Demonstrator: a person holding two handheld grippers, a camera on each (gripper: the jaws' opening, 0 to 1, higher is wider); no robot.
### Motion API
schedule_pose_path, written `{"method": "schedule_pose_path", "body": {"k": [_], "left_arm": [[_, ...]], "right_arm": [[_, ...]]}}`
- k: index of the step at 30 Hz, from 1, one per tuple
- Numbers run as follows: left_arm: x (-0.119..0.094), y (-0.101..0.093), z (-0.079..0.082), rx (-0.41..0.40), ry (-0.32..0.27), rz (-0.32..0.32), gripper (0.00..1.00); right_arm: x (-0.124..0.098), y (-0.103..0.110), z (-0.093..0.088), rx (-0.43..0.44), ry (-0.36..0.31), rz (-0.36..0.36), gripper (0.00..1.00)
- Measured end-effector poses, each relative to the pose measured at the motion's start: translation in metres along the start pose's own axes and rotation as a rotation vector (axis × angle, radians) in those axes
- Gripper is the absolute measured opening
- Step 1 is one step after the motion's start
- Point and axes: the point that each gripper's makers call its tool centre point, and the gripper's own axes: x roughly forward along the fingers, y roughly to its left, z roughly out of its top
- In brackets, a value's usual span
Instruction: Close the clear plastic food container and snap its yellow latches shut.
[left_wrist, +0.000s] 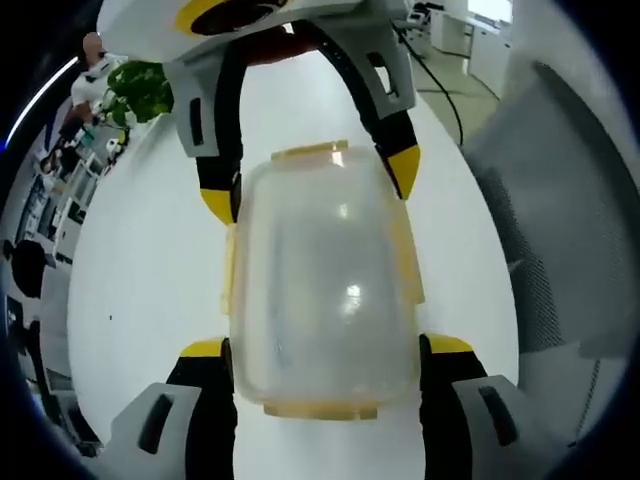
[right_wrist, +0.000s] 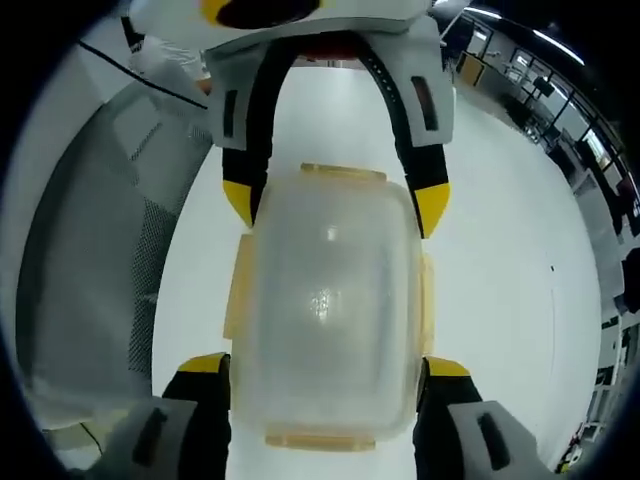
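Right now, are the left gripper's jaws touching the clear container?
Touching: left gripper view shows the left gripper with both jaws pressed against the container sides.

Left gripper view: looks steeply down along its own jaws, close above the clear food container (left_wrist: 325, 285) on the white table (left_wrist: 140, 270).
Right gripper view: same steep, close look from the container's (right_wrist: 330, 300) opposite end.
Shared: container, table (right_wrist: 500, 250); each view has the other gripper (left_wrist: 305, 185) (right_wrist: 335, 205) at top, facing it.
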Motion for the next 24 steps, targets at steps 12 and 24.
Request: {"method": "schedule_pose_path", "body": {"k": [12,24], "left_arm": [[-0.029,-0.007,-0.057,-0.106,0.012,-0.047,0.72],[-0.029,0.012,-0.067,-0.078,-0.018,-0.059,0.72]], "right_arm": [[0.024,-0.004,0.060,-0.055,0.013,-0.002,0.75],[0.030,-0.022,0.067,-0.004,0.025,-0.020,0.75]]}}
